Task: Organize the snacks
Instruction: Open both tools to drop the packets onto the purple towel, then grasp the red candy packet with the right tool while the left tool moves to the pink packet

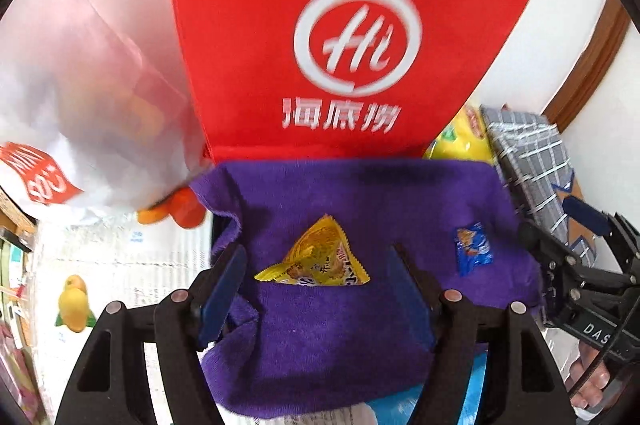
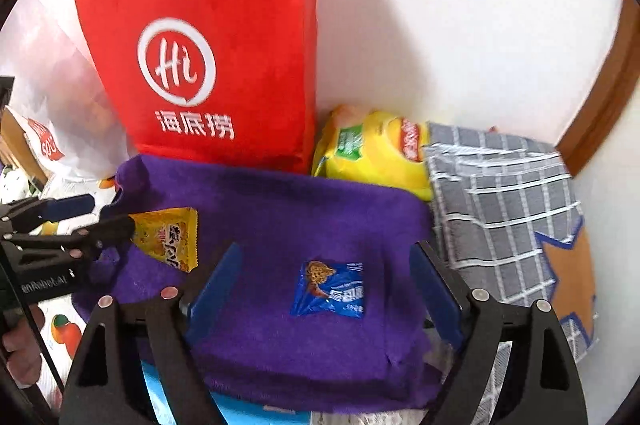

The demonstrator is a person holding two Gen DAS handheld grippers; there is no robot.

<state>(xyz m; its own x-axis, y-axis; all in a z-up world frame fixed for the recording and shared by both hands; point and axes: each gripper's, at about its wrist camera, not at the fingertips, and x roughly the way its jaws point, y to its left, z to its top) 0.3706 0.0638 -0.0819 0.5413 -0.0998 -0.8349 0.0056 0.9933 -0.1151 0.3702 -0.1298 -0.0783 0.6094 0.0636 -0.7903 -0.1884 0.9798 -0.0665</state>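
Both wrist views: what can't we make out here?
- White plastic bag: contents, left wrist view, blurred and translucent.
- Whatever lies under the purple towel: both views, the towel covers it.
- Yellow chip bag: lower part, right wrist view, behind the towel's edge.
- Red bag: its inside, both views; only the front face shows.

Purple towel (image 2: 280,225): matt, napped cloth; yellow snack packet (image 1: 316,257) and blue snack packet (image 2: 330,289) lying on it: glossy crinkled foil-plastic. Red bag (image 2: 224,37): matt, apparently non-woven fabric, though blurred. Grey checked cloth (image 2: 504,193): woven; gripper fingers (image 2: 216,285): smooth blue plastic on matt black frames
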